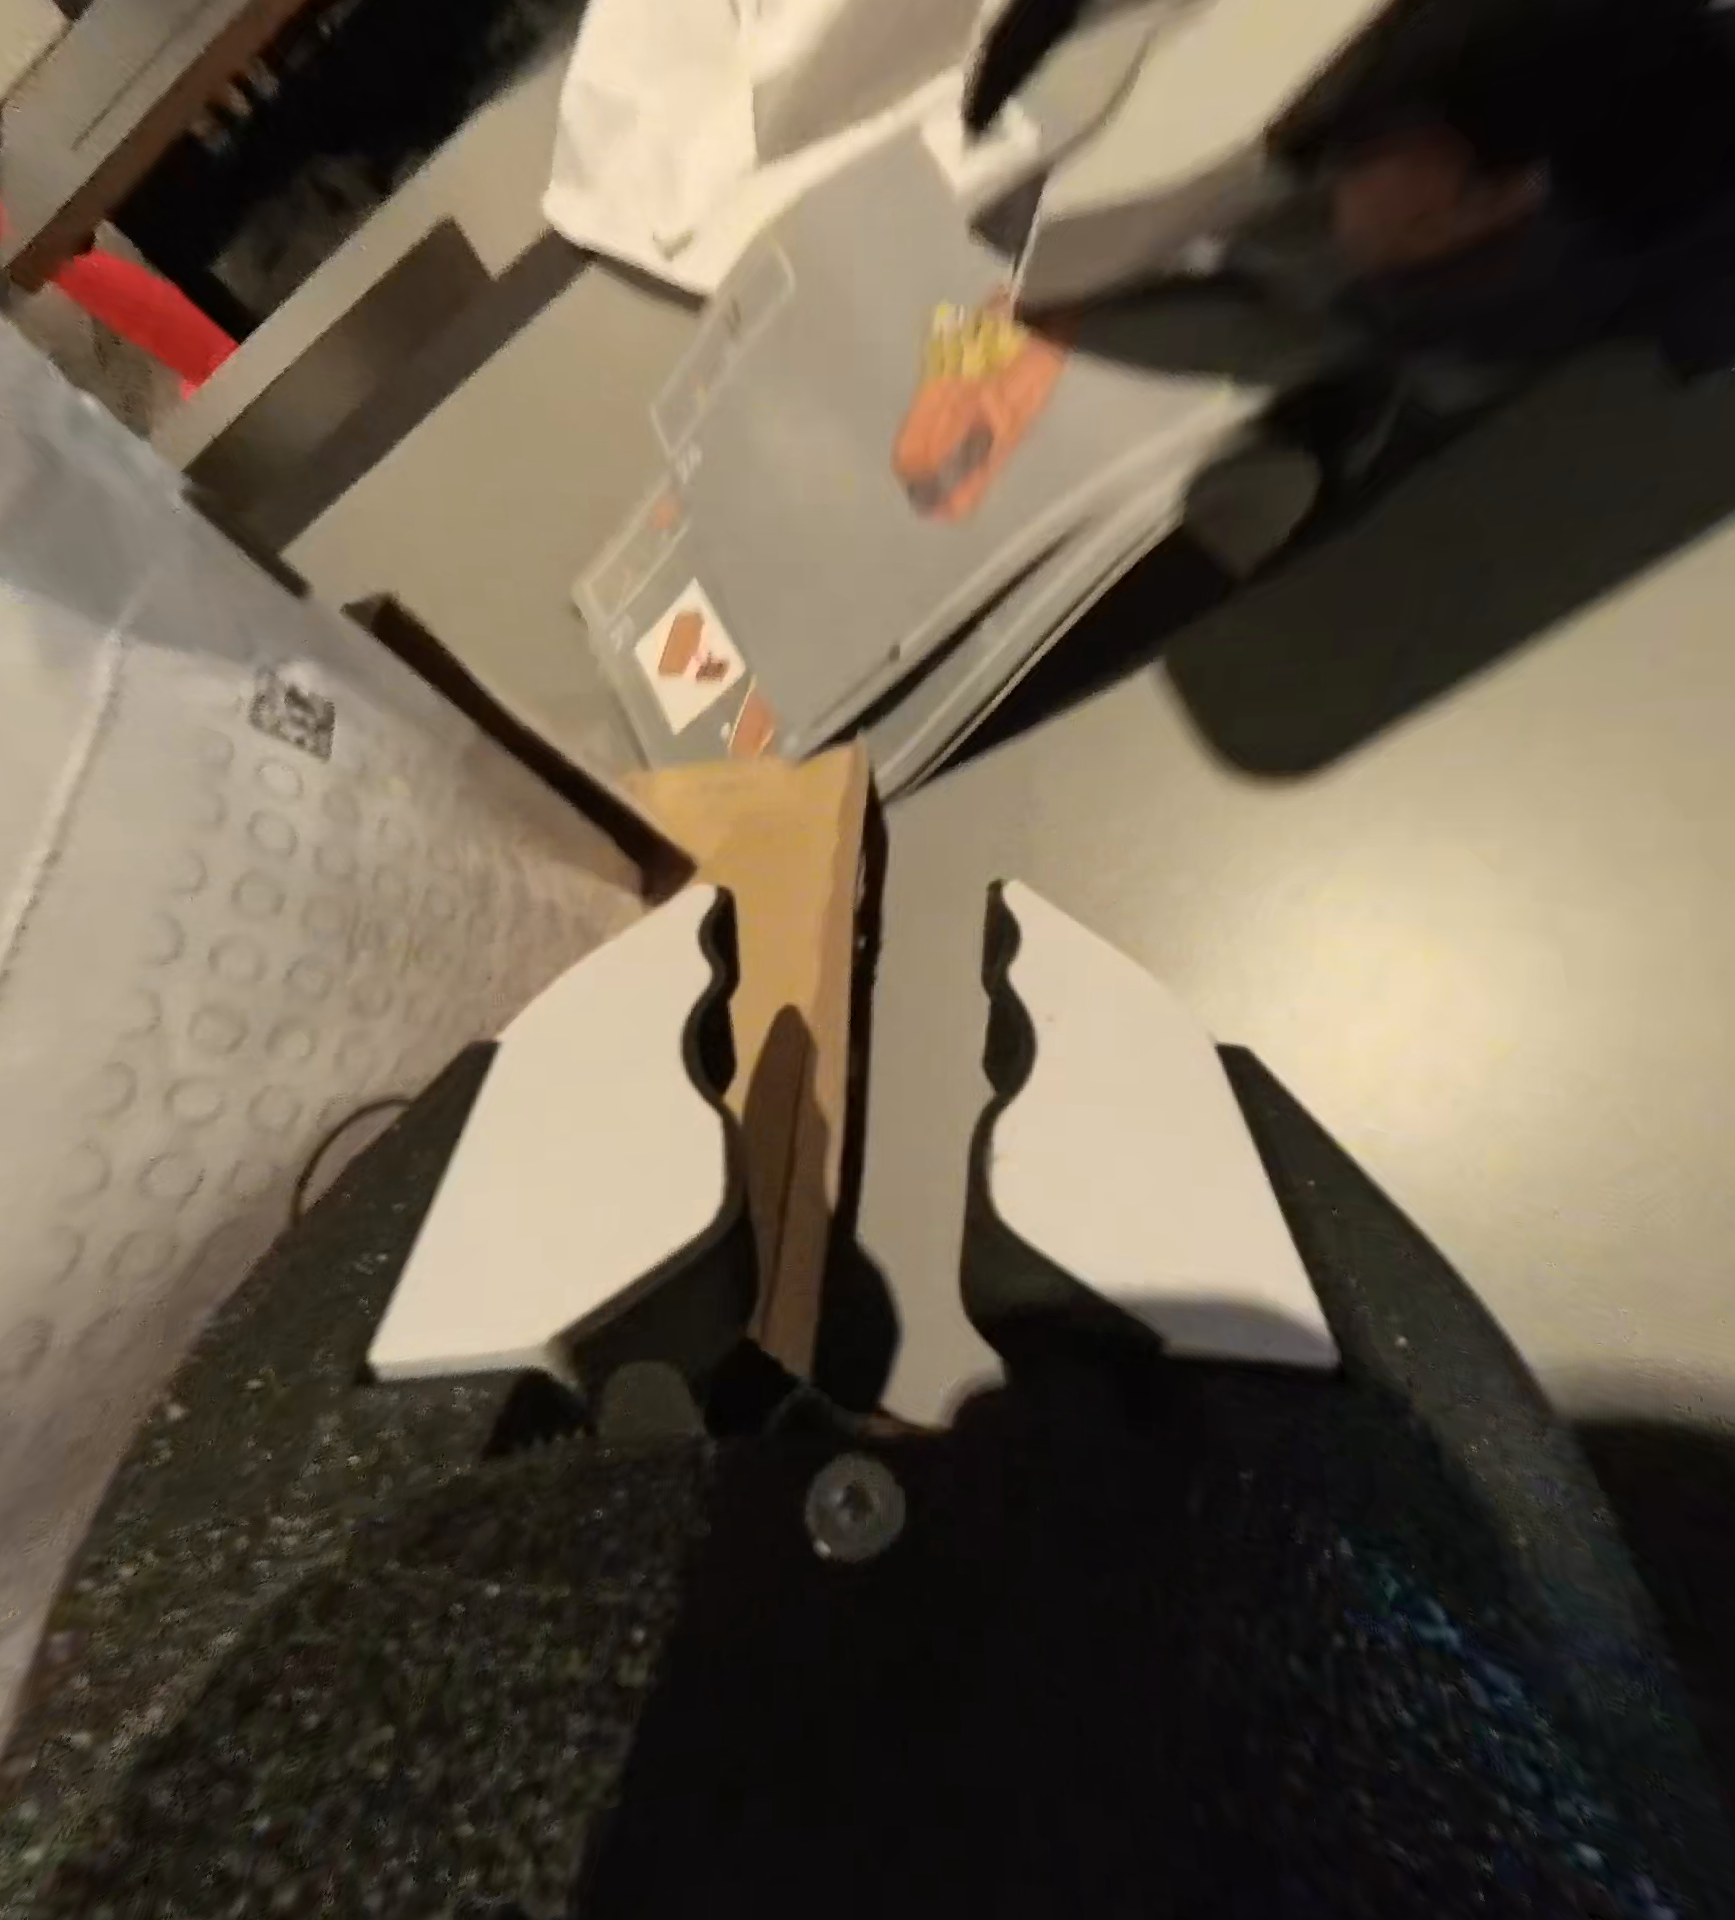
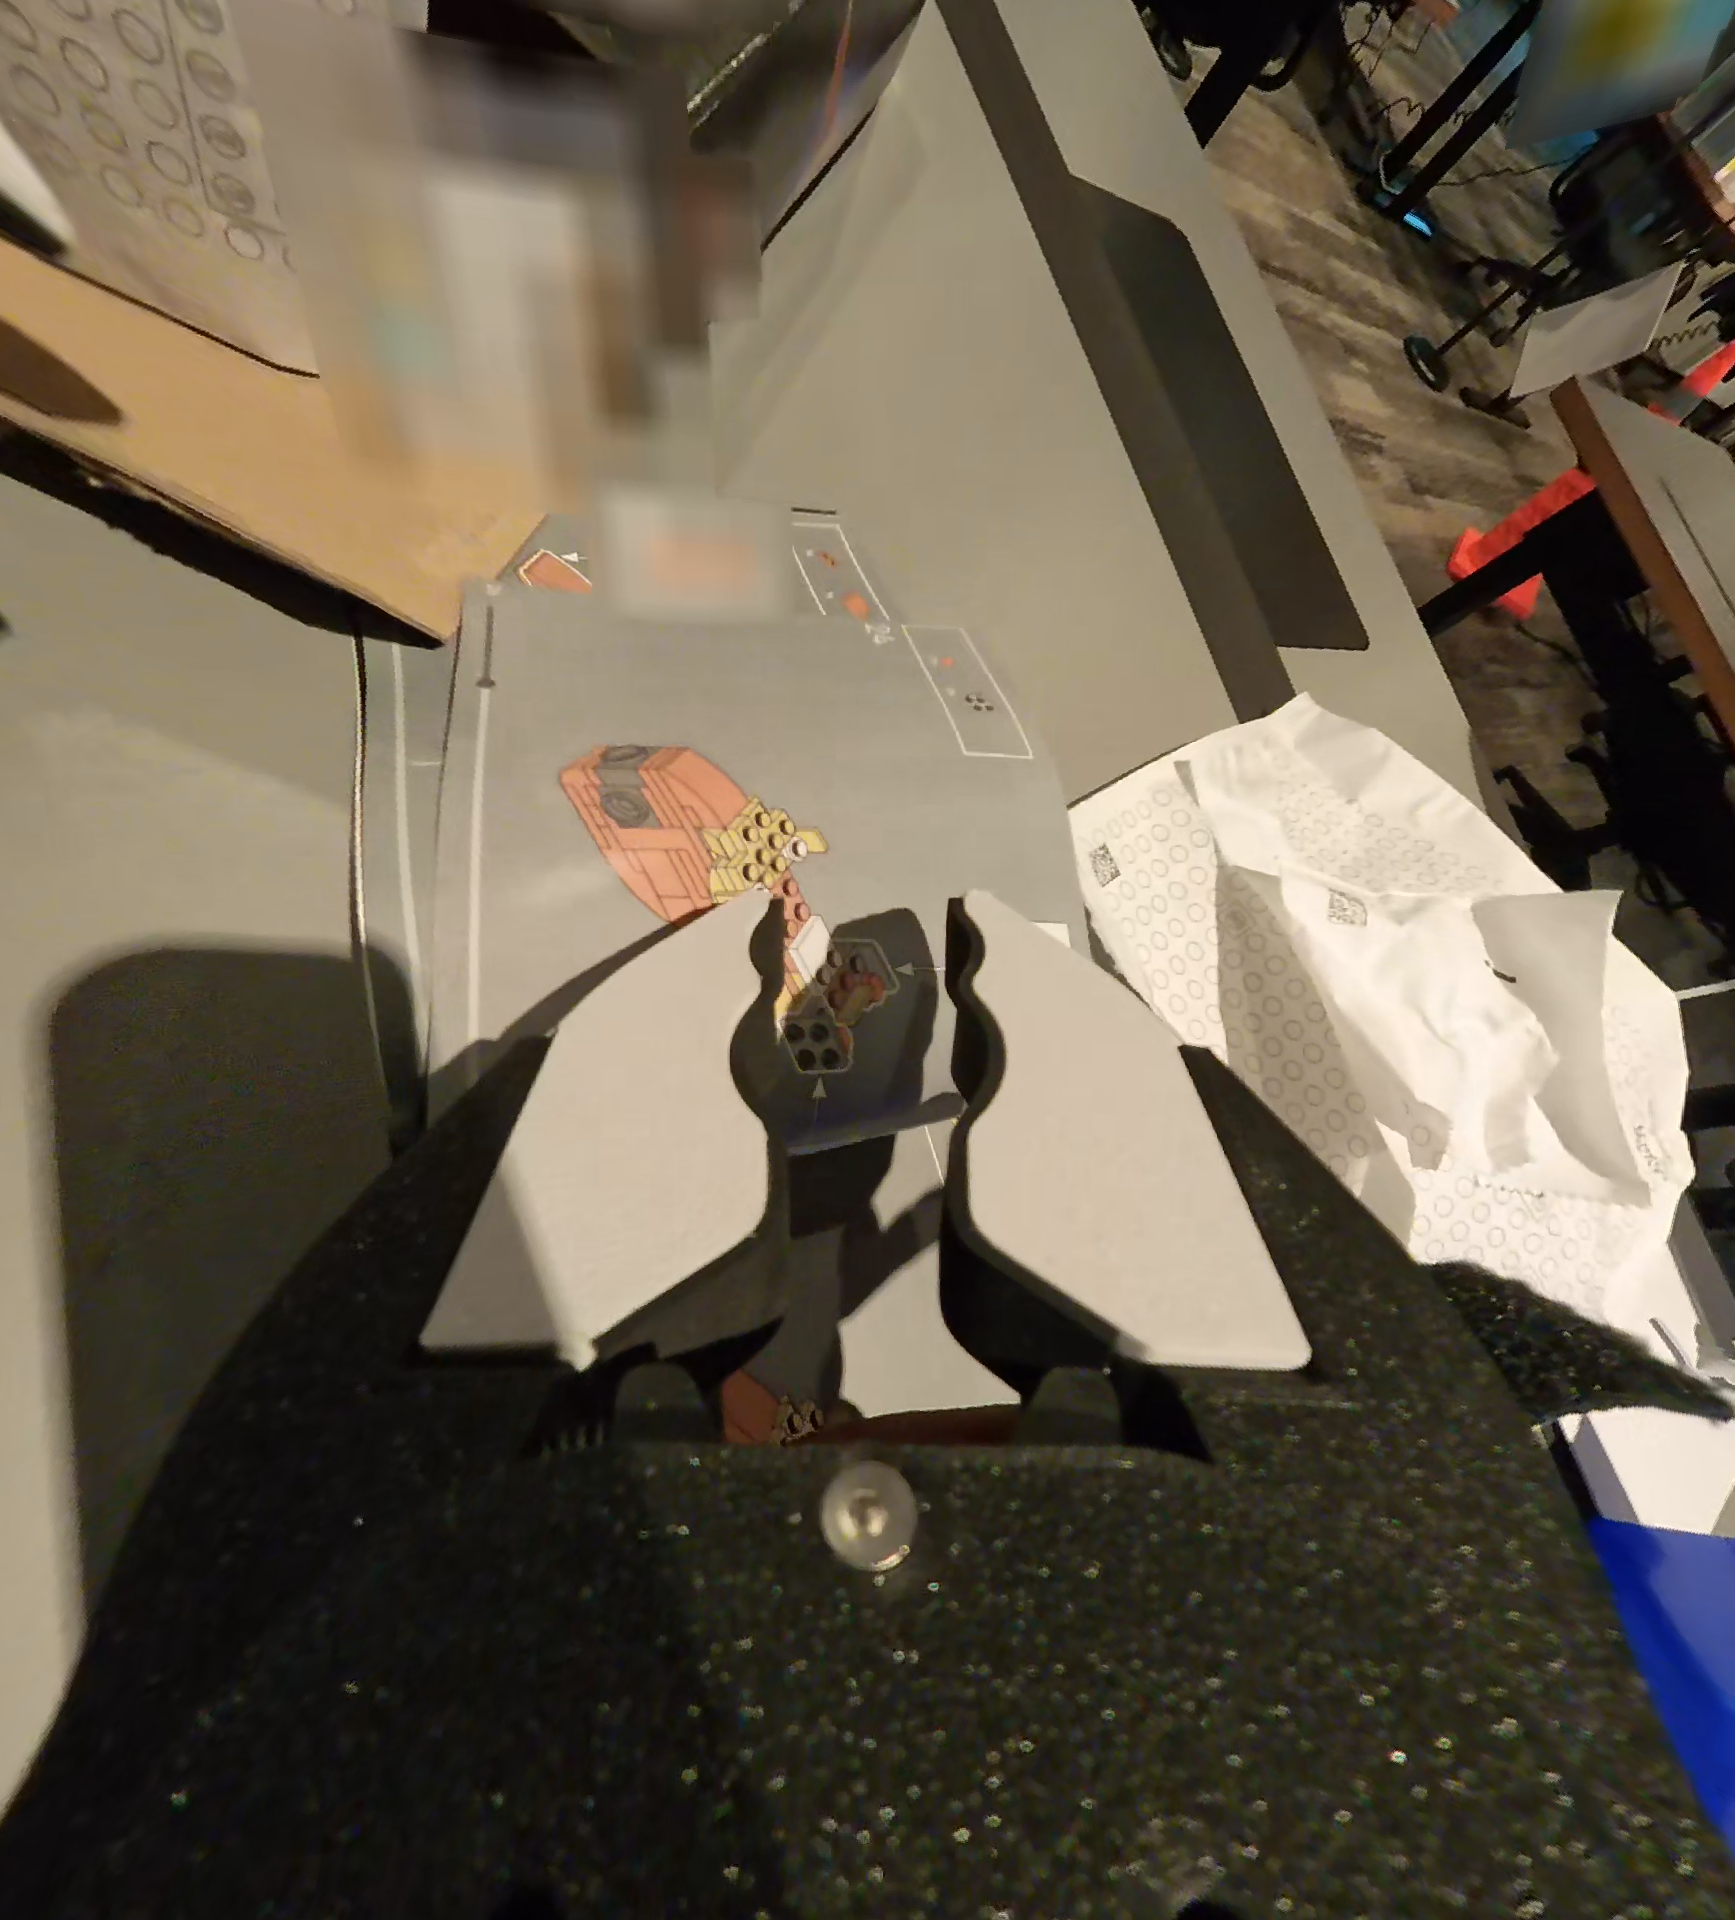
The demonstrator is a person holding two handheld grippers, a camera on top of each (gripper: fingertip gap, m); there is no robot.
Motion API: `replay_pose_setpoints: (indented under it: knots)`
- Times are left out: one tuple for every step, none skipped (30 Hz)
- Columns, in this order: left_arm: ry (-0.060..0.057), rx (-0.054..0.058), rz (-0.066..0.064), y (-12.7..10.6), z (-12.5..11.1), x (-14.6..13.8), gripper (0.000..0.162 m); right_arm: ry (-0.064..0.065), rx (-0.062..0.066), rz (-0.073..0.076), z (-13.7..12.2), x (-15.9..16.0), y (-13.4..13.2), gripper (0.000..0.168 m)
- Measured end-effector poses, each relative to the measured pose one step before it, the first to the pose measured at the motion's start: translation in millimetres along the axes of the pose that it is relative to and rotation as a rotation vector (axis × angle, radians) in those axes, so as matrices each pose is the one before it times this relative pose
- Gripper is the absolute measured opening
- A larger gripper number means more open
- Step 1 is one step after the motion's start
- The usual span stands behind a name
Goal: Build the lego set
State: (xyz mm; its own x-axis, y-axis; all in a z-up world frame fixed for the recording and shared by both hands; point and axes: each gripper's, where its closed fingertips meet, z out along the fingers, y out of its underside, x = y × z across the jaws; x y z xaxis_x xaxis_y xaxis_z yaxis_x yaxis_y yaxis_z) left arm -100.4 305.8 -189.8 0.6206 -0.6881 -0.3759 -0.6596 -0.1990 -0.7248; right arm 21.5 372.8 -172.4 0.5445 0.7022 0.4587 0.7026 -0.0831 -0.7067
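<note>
In the left wrist view the left gripper point(image 1: 852, 1039) has its fingers apart, with a brown cardboard flap point(image 1: 790, 997) standing edge-on between them, against the left finger and clear of the right. At 9 o'clock lies a white paper bag point(image 1: 167, 935) printed with circles; at 12 o'clock the instruction booklet point(image 1: 842, 499) lies open on the grey bench point(image 1: 1362, 987). In the right wrist view the right gripper point(image 2: 858, 987) hangs over that booklet, fingers apart and empty (the picture is sharper here). Crumpled white bags point(image 2: 1362, 987) lie at 3 o'clock and the cardboard box point(image 2: 219, 416) at 10 o'clock.
</note>
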Motion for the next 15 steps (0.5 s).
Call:
replay_pose_setpoints:
  knots:
    - [-0.0168, -0.0329, 0.0281, 7.18, -1.43, -3.34, 0.044, 0.0005, -0.0001, -0.0023, 0.01, -0.25, -0.31, 0.029]
    - [-0.0197, -0.0257, 0.0174, 5.75, -0.84, -4.17, 0.044, 0.0007, -0.0001, -0.0021, -0.01, -0.06, -0.18, 0.029]
    - [-0.0143, -0.0222, 0.0142, 4.77, 0.06, -3.62, 0.044, 0.0006, 0.0, -0.0012, -0.17, -0.11, -0.19, 0.029]
    - [-0.0071, -0.0244, 0.0132, 4.77, 1.16, -2.7, 0.043, 0.0003, -0.0002, -0.0003, -0.15, -0.09, 0.04, 0.029]
    - [-0.0032, -0.0271, 0.0144, 4.87, 2.02, -1.85, 0.042, -0.0001, -0.0003, 0.0, 0.02, -0.06, -0.03, 0.029]
    - [0.0001, -0.0274, 0.0158, 4.56, 2.33, -0.93, 0.039, -0.0003, -0.0005, -0.0004, -0.06, -0.14, 0.0, 0.029]
    - [0.0039, -0.0245, 0.0157, 3.58, 2.33, 0.09, 0.037, -0.0001, -0.0005, -0.0004, -0.1, -0.06, 0.07, 0.029]
    - [0.0019, -0.0204, 0.0143, 2.35, 2.02, 0.26, 0.034, -0.0003, 0.0, -0.0002, -0.13, -0.05, -0.06, 0.029]
    - [-0.0019, -0.0175, 0.0168, 1.49, 1.45, 0.26, 0.029, -0.0013, 0.0001, -0.0005, -0.19, -0.23, -0.07, 0.029]
    - [-0.0047, -0.0196, 0.0215, 1.66, 1.16, 0.32, 0.022, -0.0014, -0.0004, -0.001, -0.1, -0.18, 0.05, 0.03]
    - [-0.0044, -0.019, 0.0235, 1.37, 0.81, 0.6, 0.016, -0.0011, -0.0003, -0.0015, 0.08, -0.14, 0.04, 0.03]
    - [0.0096, -0.008, 0.0208, -0.14, 0.27, 2.47, 0.011, -0.0018, -0.0004, -0.0015, 0.03, -0.18, 0.12, 0.029]
    - [0.0115, -0.0111, 0.0136, 0.34, 0.75, 2.54, 0.002, -0.0025, -0.0007, -0.0009, 0.25, -0.26, 0.14, 0.029]
    - [-0.0154, -0.0082, 0.0009, 0.25, 0.56, -1.67, 0.001, -0.003, -0.0011, -0.0003, 0.29, -0.29, 0.19, 0.029]
    - [-0.0104, -0.0065, 0.0027, 0.54, -0.45, -1.7, 0.001, -0.0026, -0.0007, -0.0005, 0.31, -0.23, 0.14, 0.029]
